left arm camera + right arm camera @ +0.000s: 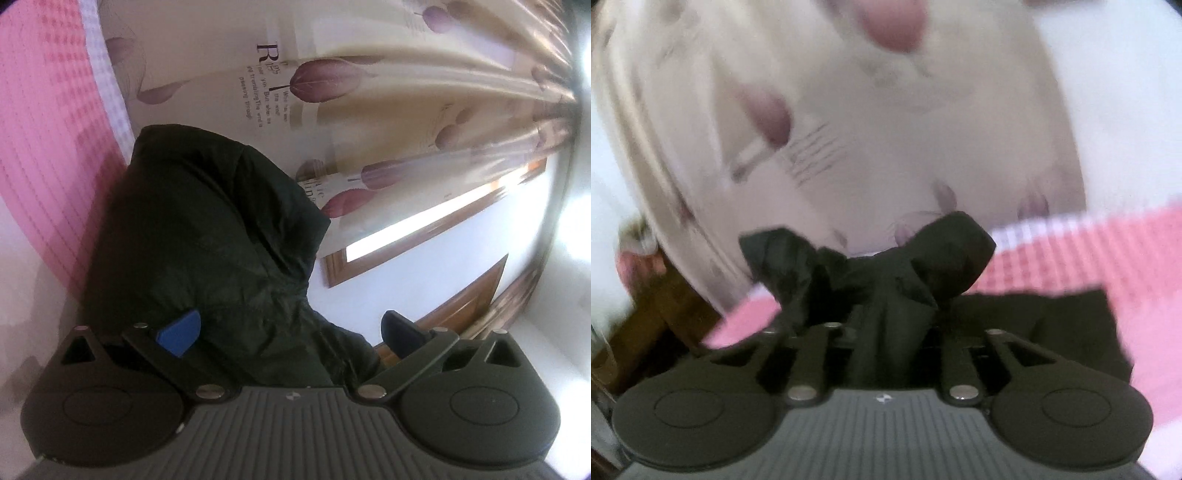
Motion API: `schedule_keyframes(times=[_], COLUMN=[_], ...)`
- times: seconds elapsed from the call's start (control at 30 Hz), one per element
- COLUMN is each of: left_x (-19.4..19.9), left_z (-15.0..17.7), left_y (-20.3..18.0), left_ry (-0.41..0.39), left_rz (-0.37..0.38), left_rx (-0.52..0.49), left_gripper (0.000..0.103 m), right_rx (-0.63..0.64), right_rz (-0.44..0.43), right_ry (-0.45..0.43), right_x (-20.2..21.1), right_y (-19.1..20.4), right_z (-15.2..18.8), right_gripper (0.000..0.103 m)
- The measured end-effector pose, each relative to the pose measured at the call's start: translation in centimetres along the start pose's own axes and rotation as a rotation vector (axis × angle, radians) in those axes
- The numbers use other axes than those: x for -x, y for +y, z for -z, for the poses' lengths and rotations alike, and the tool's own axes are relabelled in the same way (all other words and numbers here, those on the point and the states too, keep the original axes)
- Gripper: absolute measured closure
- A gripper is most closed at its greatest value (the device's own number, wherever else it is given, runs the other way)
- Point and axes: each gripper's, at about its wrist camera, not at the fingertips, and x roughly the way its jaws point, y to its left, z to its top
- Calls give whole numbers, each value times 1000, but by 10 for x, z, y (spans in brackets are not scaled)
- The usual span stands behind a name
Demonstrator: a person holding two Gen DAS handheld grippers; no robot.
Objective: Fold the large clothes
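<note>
Nearest my left wrist camera, the left claw (pixel 291 332) stands fully spread, its blue pads (pixel 181 332) clear of the dark garment (pixel 207 236) bunched between and beyond them. I see the garment resting against the pink bedsheet (pixel 44 147), with a tulip-print curtain (pixel 388 110) behind. On my right wrist camera, blurred, the right claw (pixel 886 325) is partly closed, gripping a gathered fold of the dark garment (pixel 886 280), which rises above the pink bedsheet (pixel 1089 251).
</note>
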Motion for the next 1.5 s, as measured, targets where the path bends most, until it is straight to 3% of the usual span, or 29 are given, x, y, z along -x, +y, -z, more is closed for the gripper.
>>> schedule_keyframes(times=[0.03, 0.07, 0.17, 0.2, 0.27, 0.37, 0.5, 0.53, 0.57, 0.6, 0.67, 0.77, 0.87, 0.97, 1.17, 1.3, 1.5], left_x=[-1, 0, -1, -1, -2, -3, -3, -2, -1, 1, 4, 12, 8, -10, -52, -78, -118], left_z=[0, 1, 0, 1, 2, 4, 7, 6, 5, 3, -2, -7, -7, -1, 20, 33, 56], left_y=[-1, -2, -3, -3, -2, -1, -4, -5, -5, -5, -8, -22, -42, -54, -74, -87, -102], left_ry=[5, 10, 24, 24, 22, 22, 26, 28, 31, 34, 40, 26, 36, 84, 180, 237, 299], left_rz=[-6, -9, -9, -7, -1, -2, -14, -19, -24, -30, -41, -35, -34, -46, -5, 6, 50], left_rx=[-18, -28, -45, -52, -52, -60, -95, -95, -89, -77, -54, -88, -154, -187, -245, -296, -363], left_gripper=[0, 0, 0, 0, 0, 0, 0, 0, 0, 0, 0, 0, 0, 0, 0, 0, 0], right_rx=[-15, 1, 41, 38, 52, 102, 239, 271, 328, 400, 534, 593, 562, 454, 188, 71, -96], right_rz=[3, 62, 268, 286, 190, 59, 72, 58, 39, 65, 126, 72, 81, 110, 101, 71, -1], right_ry=[0, -17, -114, -160, -193, -61, 149, 184, 226, 258, 279, 150, 30, -37, -155, -186, -210], right_x=[1, 7, 35, 49, 61, 32, -47, -64, -83, -97, -110, -72, -32, 4, 61, 80, 77], right_y=[-3, -3, -3, -2, 10, 49, 92, 101, 112, 122, 138, 153, 140, 95, -17, -71, -123], right_z=[-2, -6, -27, -37, -48, -49, -31, -26, -21, -17, -15, -38, -51, -56, -30, -2, 31], right_gripper=[28, 19, 17, 16, 16, 6, 2, 7, 23, 89, 90, 92, 93, 93, 93, 93, 92])
